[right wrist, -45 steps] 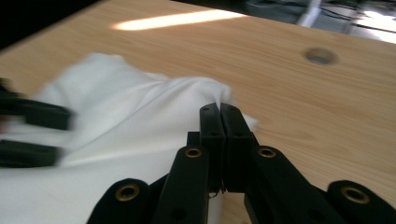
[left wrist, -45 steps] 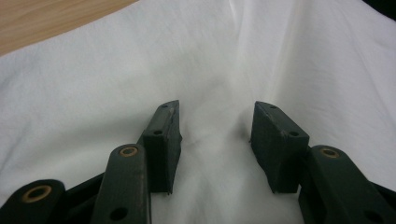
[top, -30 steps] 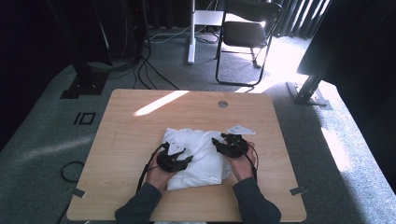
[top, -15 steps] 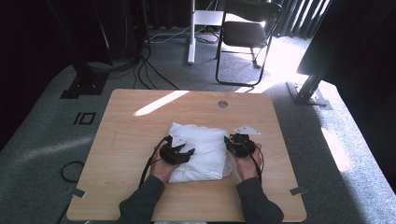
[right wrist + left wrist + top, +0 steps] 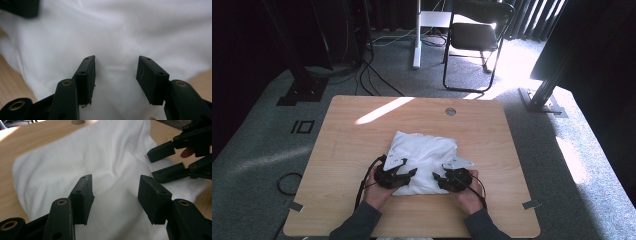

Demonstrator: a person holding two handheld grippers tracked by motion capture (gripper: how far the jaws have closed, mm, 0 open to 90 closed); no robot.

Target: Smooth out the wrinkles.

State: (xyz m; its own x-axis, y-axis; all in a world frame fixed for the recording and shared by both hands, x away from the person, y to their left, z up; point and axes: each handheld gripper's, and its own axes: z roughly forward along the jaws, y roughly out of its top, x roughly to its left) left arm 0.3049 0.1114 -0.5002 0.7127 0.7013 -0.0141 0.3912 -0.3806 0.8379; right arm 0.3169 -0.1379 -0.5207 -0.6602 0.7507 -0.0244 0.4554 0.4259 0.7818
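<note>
Both tools are hovering at the near edge of the white cloth (image 5: 424,159), which is lying folded in a soft, rumpled bundle on the near middle of the wooden surface (image 5: 342,135). The left tool (image 5: 411,173) is standing moderately wide, its 2 jaws having just been opening, and nothing is pinched between them; in the left gripper view the cloth (image 5: 82,162) is sitting under the gap of the left tool (image 5: 115,195), and the right tool (image 5: 162,162) is showing beyond it, also parted. The right tool (image 5: 438,177) is gaping about as wide, jaws having just been opening too, with the cloth (image 5: 125,30) lying beneath the right tool (image 5: 116,75), not gripped. The fabric is looking thin, matte and creased. The pads are black, blocky and dull.
</note>
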